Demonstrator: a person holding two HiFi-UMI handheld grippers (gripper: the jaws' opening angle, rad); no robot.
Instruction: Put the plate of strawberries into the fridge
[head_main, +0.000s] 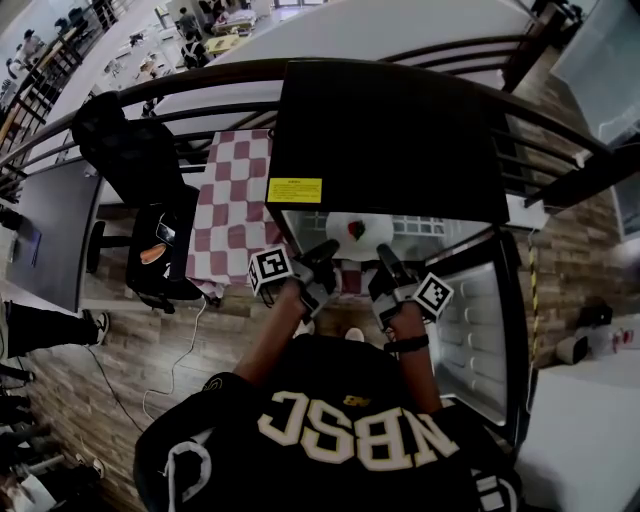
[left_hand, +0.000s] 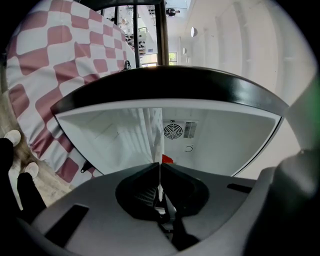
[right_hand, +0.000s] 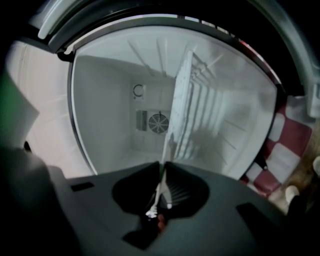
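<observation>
A white plate (head_main: 358, 232) carrying strawberries (head_main: 356, 231) hangs in the mouth of the open black fridge (head_main: 390, 130). My left gripper (head_main: 328, 248) is shut on its left rim and my right gripper (head_main: 383, 254) on its right rim. The left gripper view shows the plate (left_hand: 156, 140) edge-on, pinched where the left gripper (left_hand: 160, 165) closes, with a red strawberry (left_hand: 167, 159) just beyond. In the right gripper view the plate (right_hand: 181, 95) also stands edge-on, running out from the right gripper (right_hand: 164, 165). Behind it lies the white fridge interior with a round fan grille (right_hand: 158, 123).
The fridge door (head_main: 480, 330) stands swung open at the right. A red-and-white checked tablecloth (head_main: 232, 200) covers the table left of the fridge. A black chair with a bag (head_main: 150, 230) sits further left. A wire shelf (right_hand: 210, 110) runs along the fridge interior.
</observation>
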